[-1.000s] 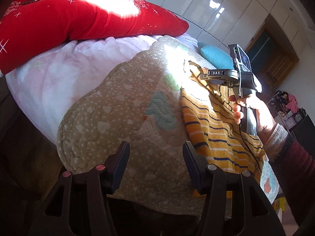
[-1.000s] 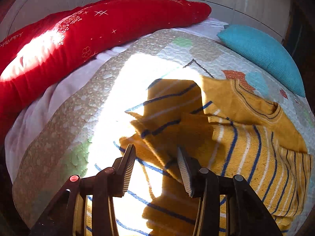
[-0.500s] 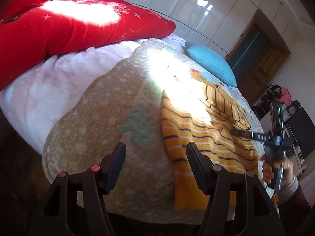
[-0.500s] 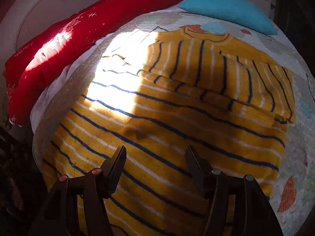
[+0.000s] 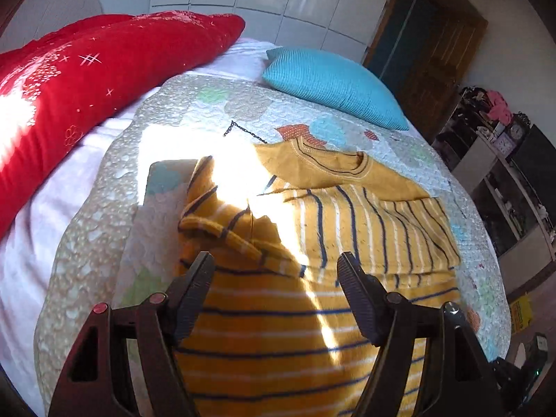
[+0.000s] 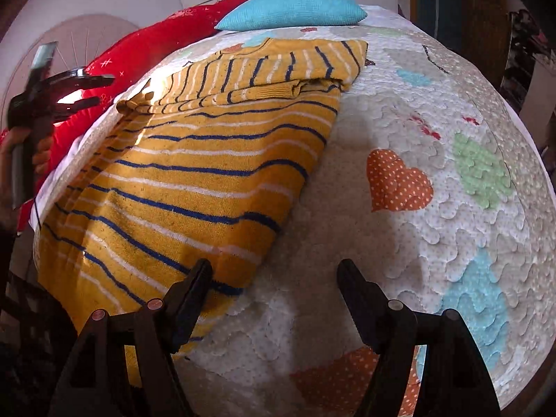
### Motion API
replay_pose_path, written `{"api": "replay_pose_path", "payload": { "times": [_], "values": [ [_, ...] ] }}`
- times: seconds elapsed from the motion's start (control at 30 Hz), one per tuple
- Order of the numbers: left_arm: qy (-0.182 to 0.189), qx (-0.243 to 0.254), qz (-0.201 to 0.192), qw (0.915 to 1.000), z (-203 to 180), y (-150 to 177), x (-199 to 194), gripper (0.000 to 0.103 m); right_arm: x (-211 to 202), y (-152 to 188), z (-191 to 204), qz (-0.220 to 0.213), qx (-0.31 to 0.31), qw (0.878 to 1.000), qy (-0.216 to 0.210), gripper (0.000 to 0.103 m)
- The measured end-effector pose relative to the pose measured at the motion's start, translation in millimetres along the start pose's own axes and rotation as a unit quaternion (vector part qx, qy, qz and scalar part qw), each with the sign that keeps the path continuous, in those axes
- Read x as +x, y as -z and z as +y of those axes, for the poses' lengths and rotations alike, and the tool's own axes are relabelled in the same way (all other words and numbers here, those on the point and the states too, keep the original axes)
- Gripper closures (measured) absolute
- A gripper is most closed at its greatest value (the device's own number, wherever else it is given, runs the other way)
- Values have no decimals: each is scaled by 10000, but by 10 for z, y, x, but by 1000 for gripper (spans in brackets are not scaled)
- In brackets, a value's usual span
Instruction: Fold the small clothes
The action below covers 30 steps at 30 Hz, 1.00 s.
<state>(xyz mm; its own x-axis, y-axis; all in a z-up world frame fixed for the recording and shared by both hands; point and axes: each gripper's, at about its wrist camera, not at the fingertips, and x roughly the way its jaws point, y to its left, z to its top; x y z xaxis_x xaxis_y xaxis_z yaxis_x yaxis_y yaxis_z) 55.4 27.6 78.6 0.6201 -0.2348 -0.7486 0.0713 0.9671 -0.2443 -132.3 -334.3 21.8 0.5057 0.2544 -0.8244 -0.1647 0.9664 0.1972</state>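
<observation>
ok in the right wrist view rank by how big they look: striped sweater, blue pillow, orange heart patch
1. Striped sweater, by far the largest.
2. Blue pillow.
3. Orange heart patch.
The pillow lies farther from the camera than the heart, so its real size is probably understated here.

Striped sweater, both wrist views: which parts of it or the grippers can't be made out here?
- Left wrist view: the striped sweater's hem is cut off by the bottom edge, behind the left hand-held gripper, whose jaws are opening with nothing gripped.
- Same view: sun glare washes out one sleeve.
- Right wrist view: the near corner hides behind the right hand-held gripper's finger.
- Same view: the collar is too foreshortened to read.
</observation>
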Motion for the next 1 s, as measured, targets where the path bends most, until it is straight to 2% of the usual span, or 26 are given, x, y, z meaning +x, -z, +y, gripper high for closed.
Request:
{"api": "replay_pose_path", "payload": {
  "times": [0.13,0.17,0.2,0.23,0.27,0.33,0.4,0.5,0.53,0.63,0.7,0.77,0.83,0.87,0.9,0.93,0.97,1.0],
  "values": [
    [-138,-3,523,9985,-50,-282,633,31,-4,80,-28,-150,143,9997,-131,24],
    [-71,-33,694,9976,-49,-302,766,38,2,89,-40,-170,165,9996,-156,23],
    [48,-14,861,9963,-77,-298,877,52,25,86,-28,-188,181,9995,-174,23],
    [1,56,1029,9947,-114,-291,968,93,34,88,-24,-208,191,9994,-182,23],
    [-100,137,1115,9936,-153,-278,1012,103,35,95,-23,-225,190,9994,-182,23],
    [-148,134,841,9963,-151,-287,922,103,44,108,-16,-247,162,9994,-170,23],
    [-285,-124,604,9977,-4,-351,810,103,50,119,-13,-266,138,9994,-160,22],
    [-607,-481,474,9959,300,-466,768,103,69,123,4,-290,104,9994,-162,18],
    [-584,-537,542,9954,370,-462,780,103,82,118,10,-298,95,9994,-163,16],
    [-3,-613,669,9959,417,-430,802,101,122,115,69,-320,-16,9995,-78,10],
    [242,-568,671,9958,359,-421,817,86,160,107,136,-313,-149,9994,48,4],
    [387,-503,669,9957,255,-414,858,51,200,101,198,-299,-277,9990,183,1],
    [412,-372,702,9960,127,-403,939,43,224,102,231,-316,-338,9985,278,0],
    [410,-277,788,9957,60,-392,1000,44,226,104,235,-332,-346,9984,298,0],
    [366,-138,912,9951,-14,-374,1065,49,226,105,231,-343,-349,9984,293,0],
    [180,35,961,9952,-84,-351,1101,84,223,106,224,-346,-353,9984,278,0],
    [115,179,988,9949,-138,-337,1113,96,221,105,215,-343,-359,9984,260,0],
    [55,196,883,9959,-150,-338,1071,96,220,106,210,-339,-367,9984,247,0]
  ]
}}
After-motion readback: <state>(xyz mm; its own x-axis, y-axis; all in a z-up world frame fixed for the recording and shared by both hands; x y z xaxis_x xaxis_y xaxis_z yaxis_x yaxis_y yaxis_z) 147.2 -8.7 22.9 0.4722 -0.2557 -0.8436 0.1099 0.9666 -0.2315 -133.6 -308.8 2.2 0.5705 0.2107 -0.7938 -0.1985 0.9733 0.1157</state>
